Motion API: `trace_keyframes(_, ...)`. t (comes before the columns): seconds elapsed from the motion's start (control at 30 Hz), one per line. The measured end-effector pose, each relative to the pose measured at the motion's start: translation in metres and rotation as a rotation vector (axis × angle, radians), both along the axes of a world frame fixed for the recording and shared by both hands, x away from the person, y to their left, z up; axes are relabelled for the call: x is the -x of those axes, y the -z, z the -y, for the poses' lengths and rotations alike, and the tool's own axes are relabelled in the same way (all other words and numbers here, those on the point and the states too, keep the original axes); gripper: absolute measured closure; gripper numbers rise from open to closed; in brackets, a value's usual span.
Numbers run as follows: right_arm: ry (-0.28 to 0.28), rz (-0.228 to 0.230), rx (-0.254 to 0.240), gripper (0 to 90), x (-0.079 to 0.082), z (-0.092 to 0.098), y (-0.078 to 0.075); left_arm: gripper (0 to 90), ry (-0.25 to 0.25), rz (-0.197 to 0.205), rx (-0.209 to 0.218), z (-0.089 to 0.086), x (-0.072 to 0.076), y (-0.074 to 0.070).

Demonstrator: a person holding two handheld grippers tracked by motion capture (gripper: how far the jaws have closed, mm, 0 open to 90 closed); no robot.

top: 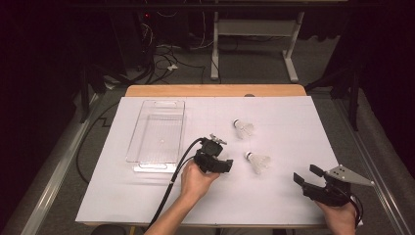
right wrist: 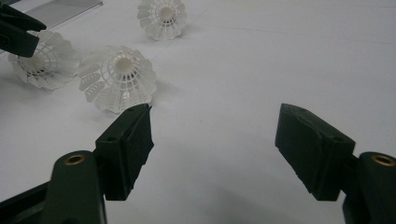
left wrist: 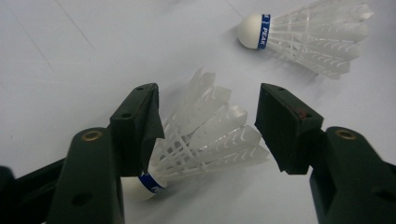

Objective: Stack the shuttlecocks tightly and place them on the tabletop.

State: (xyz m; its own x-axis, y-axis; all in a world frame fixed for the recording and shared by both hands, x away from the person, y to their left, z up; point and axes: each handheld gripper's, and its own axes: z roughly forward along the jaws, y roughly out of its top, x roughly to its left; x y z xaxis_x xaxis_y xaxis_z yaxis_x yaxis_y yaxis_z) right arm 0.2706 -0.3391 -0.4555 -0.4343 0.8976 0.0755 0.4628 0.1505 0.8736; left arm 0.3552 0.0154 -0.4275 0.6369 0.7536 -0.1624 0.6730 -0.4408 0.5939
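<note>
- Three views, taken in turn. High view: the white tabletop (top: 293, 122) carries a clear plastic tray (top: 157, 131) at the left and two white shuttlecocks lying well apart from it. The far shuttlecock (top: 243, 128) lies toward the back, and the middle shuttlecock (top: 258, 162) lies nearer the person. The left tongs (top: 226, 165) sit just left of the middle shuttlecock, their cable trailing toward the front edge. The right tongs (top: 307, 175) rest near the front right corner, released and empty.
- Left gripper view: a third one, the near shuttlecock (left wrist: 205, 140), lies on the sheet between the left tongs (left wrist: 208, 123). Its cork with a blue band points toward the camera beside the left jaw, which touches its skirt. The right jaw stands clear of the feathers, so the tongs are not clenched on it. Another shuttlecock lies beyond, with nothing between.
- Right gripper view: the right tongs (right wrist: 215, 142) gape over bare sheet. All three shuttlecocks lie ahead at upper left, skirts facing the camera, and a jaw of the left tongs overlaps the leftmost.
</note>
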Motion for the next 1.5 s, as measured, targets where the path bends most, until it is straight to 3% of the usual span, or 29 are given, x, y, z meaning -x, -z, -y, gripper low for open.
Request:
trace_keyframes(0.4,-0.001,-0.004,-0.005,27.8,-0.001,0.0,0.0,61.5,0.013,0.005,-0.022,-0.004,-0.001,-0.001)
trace_keyframes(0.83,-0.003,-0.008,-0.011,27.7,-0.001,0.0,0.001,85.5,0.036,0.04,-0.029,-0.013,-0.003,-0.007)
trace_keyframes(1.17,-0.002,-0.008,-0.024,27.4,-0.002,0.001,0.001,88.5,0.024,0.064,-0.066,-0.018,-0.007,-0.012)
trace_keyframes(1.5,-0.004,-0.01,-0.021,27.5,-0.002,0.0,0.001,88.9,0.022,0.06,-0.061,-0.026,-0.011,-0.016)
